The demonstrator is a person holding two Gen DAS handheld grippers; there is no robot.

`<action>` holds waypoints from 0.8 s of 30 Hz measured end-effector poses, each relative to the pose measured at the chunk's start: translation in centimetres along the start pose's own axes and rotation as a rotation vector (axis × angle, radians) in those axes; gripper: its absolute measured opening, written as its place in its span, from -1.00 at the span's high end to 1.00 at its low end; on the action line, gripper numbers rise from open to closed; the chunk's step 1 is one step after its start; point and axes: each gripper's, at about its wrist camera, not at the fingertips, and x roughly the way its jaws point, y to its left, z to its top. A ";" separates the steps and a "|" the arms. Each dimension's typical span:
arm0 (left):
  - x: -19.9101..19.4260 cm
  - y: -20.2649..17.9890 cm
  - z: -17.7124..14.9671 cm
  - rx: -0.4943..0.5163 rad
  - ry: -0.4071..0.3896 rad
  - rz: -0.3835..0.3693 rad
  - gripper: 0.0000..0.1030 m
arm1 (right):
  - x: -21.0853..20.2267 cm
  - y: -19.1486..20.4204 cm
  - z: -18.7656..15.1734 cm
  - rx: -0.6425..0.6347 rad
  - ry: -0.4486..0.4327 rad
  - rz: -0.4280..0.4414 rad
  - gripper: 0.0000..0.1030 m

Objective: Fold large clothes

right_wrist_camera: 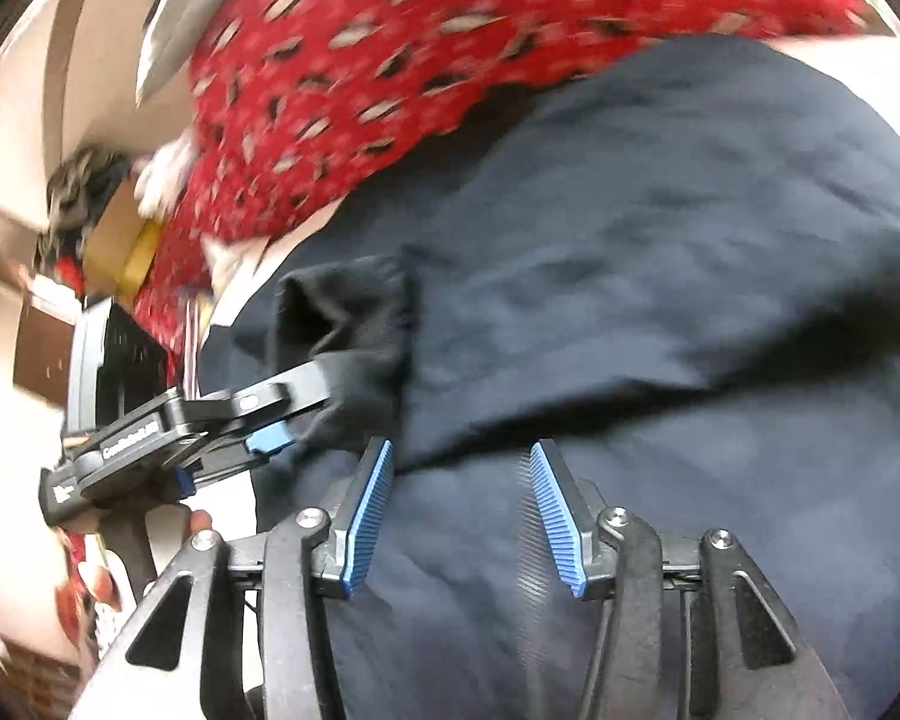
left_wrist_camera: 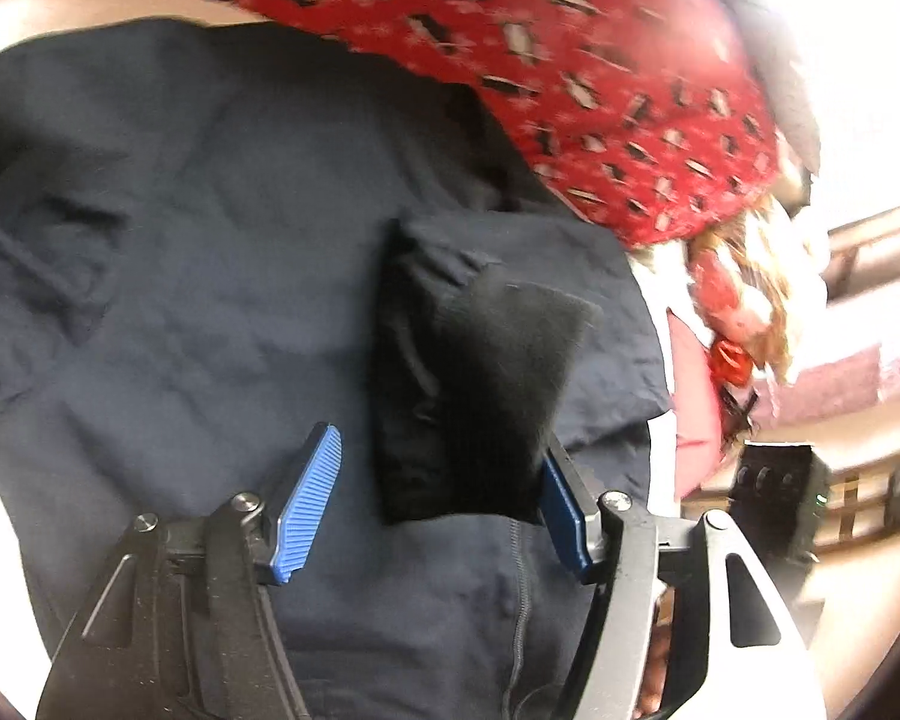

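Two grippers are working over a dark navy garment (left_wrist_camera: pixel 210 300) that is lying spread and wrinkled across most of both wrist views. Behind it a red patterned fabric (left_wrist_camera: pixel 570 60) is lying, its edge overlapping the far side of the navy cloth.

Seen from the left wrist, the left gripper (left_wrist_camera: pixel 438 504) is standing with its blue-padded fingers (left_wrist_camera: pixel 309 504) spread apart, and a black ribbed cuff (left_wrist_camera: pixel 468 396) is sitting between them. The cuff is draping against the right-hand pad, while the left-hand pad is standing clear of it, so the gripper is not closed on the cloth. A seam or zip line is running down the navy fabric just below the cuff.

Seen from the right wrist, the right gripper (right_wrist_camera: pixel 459 510) is hovering low over the navy garment (right_wrist_camera: pixel 630 300) with its ribbed blue pads apart and nothing between them except the cloth beneath; whether they are touching it I cannot tell. The left gripper (right_wrist_camera: pixel 297 417) is showing at the left side of this view, reaching into the black cuff (right_wrist_camera: pixel 354 336) at the garment's edge. Cluttered household items are blurring in the background.
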 end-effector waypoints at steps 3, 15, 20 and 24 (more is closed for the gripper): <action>-1.0 -1.2 -0.4 0.025 -0.046 0.103 -0.21 | -2.2 -2.1 -0.4 0.036 -0.031 -0.020 0.02; 2.8 -2.9 -2.6 0.056 0.000 0.263 -0.24 | -6.4 -7.0 0.2 0.187 -0.149 -0.024 0.01; 2.3 -4.6 -3.3 0.112 0.011 0.228 -0.24 | -7.3 -8.2 0.3 0.225 -0.172 -0.033 0.01; -0.8 -4.3 -2.4 0.101 -0.078 0.261 -0.25 | -7.4 -8.0 0.1 0.213 -0.163 -0.006 -0.02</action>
